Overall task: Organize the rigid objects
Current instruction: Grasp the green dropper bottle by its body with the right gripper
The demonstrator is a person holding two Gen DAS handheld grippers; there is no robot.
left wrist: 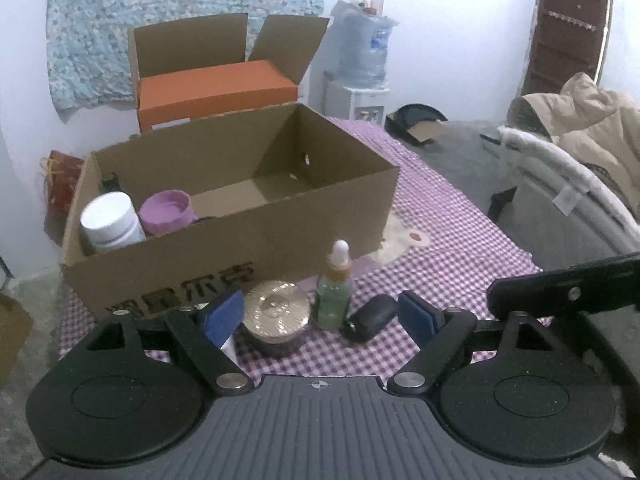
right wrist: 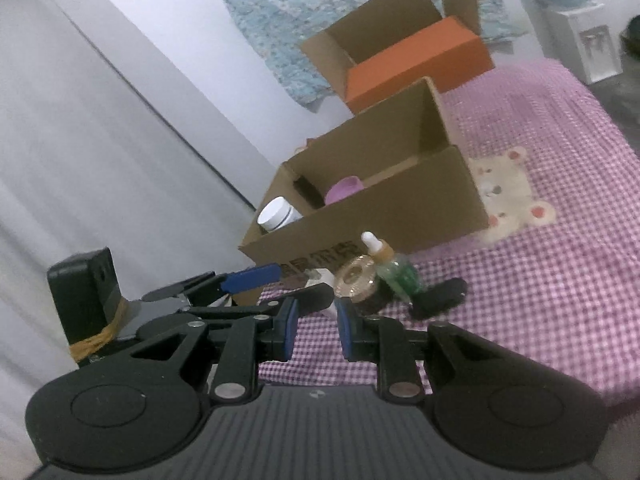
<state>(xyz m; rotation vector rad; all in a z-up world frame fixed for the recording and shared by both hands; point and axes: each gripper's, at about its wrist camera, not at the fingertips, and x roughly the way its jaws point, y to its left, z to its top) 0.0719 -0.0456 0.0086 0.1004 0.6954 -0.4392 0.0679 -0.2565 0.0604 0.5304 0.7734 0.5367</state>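
Observation:
An open cardboard box [left wrist: 240, 248] stands on the pink checked cloth; it also shows in the right wrist view [right wrist: 400, 208]. Inside it are a white jar [left wrist: 110, 220] and a purple cup [left wrist: 166, 212]. In front of it stand a gold-lidded jar [left wrist: 278, 316], a green dropper bottle [left wrist: 335, 292] and a small black case [left wrist: 370, 320]. My left gripper [left wrist: 320, 316] is open, its pads either side of these three. My right gripper [right wrist: 316, 328] is open and empty, just short of the gold-lidded jar [right wrist: 356, 280], the dropper bottle [right wrist: 394, 268] and the black case [right wrist: 438, 298].
A second cardboard box holding an orange box [left wrist: 216, 88] stands behind. A water dispenser [left wrist: 362, 80] is at the back. A chair with a beige coat [left wrist: 588, 140] is on the right. A small white object [right wrist: 324, 280] lies by the box front.

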